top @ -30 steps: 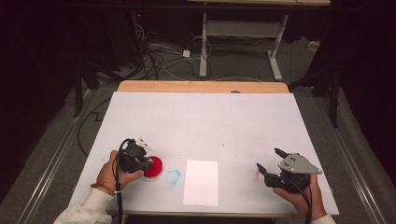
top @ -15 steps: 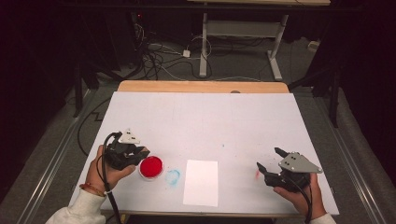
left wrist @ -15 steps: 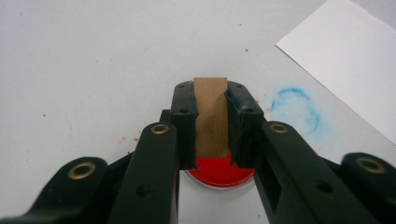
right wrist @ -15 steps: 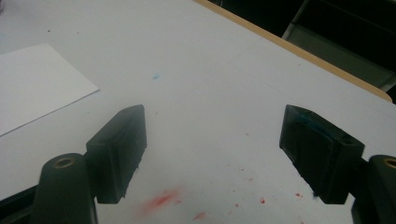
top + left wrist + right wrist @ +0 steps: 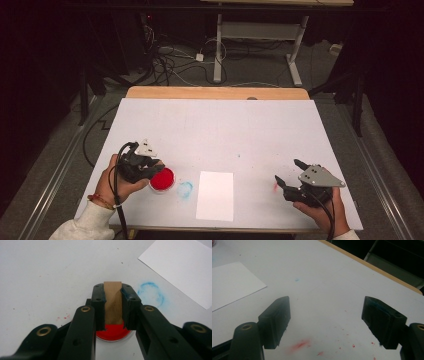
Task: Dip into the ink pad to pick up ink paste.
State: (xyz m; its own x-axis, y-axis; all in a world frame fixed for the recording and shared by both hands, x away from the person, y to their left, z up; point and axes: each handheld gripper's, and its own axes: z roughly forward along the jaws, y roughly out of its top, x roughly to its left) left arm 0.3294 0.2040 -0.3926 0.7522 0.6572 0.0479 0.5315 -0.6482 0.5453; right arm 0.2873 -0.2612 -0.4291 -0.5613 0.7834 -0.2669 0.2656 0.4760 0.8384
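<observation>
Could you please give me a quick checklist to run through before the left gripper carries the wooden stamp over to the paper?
1. Left gripper shut on the wooden stamp: ok.
2. Stamp above the red ink pad: ok.
3. Stamp face inked: cannot tell, it is hidden.
4. White paper flat and bare: ok.
5. Right gripper open and off the paper: ok.
6. Table clean: not ok, blue ring smudge between pad and paper, red smears by the right gripper.

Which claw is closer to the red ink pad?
The left claw. It sits right over the red ink pad, shut on a wooden block. The right claw is open, far across the table, past the white paper.
</observation>
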